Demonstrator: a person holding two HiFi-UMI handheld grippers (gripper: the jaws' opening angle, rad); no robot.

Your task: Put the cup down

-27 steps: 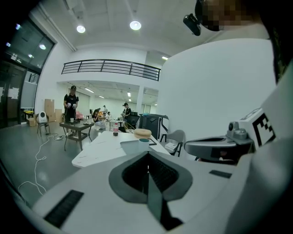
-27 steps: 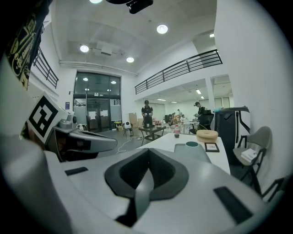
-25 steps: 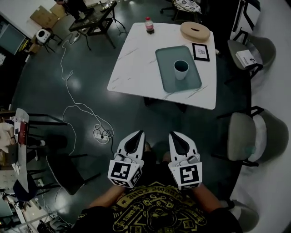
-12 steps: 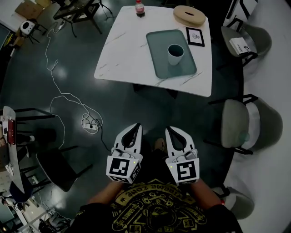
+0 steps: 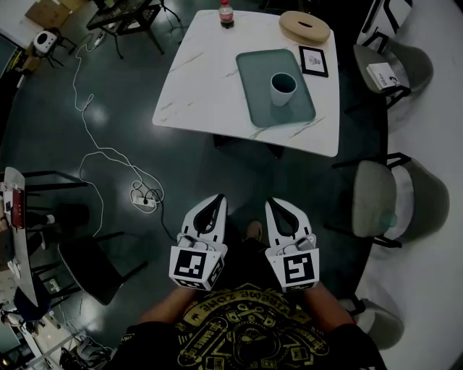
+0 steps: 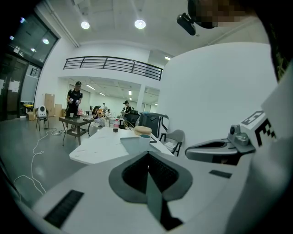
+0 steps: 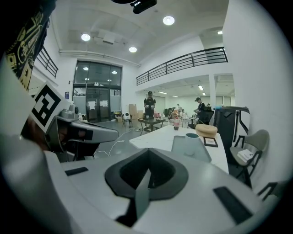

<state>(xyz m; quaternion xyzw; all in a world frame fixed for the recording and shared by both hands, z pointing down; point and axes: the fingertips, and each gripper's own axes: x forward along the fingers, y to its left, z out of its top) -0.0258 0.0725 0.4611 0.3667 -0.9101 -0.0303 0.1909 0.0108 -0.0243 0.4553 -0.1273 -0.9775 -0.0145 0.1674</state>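
Observation:
A white cup (image 5: 283, 88) with a dark teal inside stands upright on a teal tray (image 5: 257, 94) on the white marble table (image 5: 202, 79), far ahead of me. My left gripper (image 5: 217, 199) and right gripper (image 5: 275, 204) hang side by side over the dark floor, close to my body and well short of the table. Both are shut with nothing between the jaws. The left gripper view shows its closed jaws (image 6: 147, 156) pointing toward the cup (image 6: 145, 139). In the right gripper view the jaws (image 7: 147, 151) are closed too, with the cup (image 7: 192, 137) beyond.
A red-capped bottle (image 5: 226, 13), a round wooden box (image 5: 304, 27) and a small framed picture (image 5: 313, 61) share the table. Grey chairs (image 5: 380, 199) stand at the right. A white cable and power strip (image 5: 145, 200) lie on the floor at the left. People work at far tables.
The head view has shifted, so the table and cup sit higher and slightly left in the frame. Both grippers remain shut and side by side; the cup has not moved on the tray.

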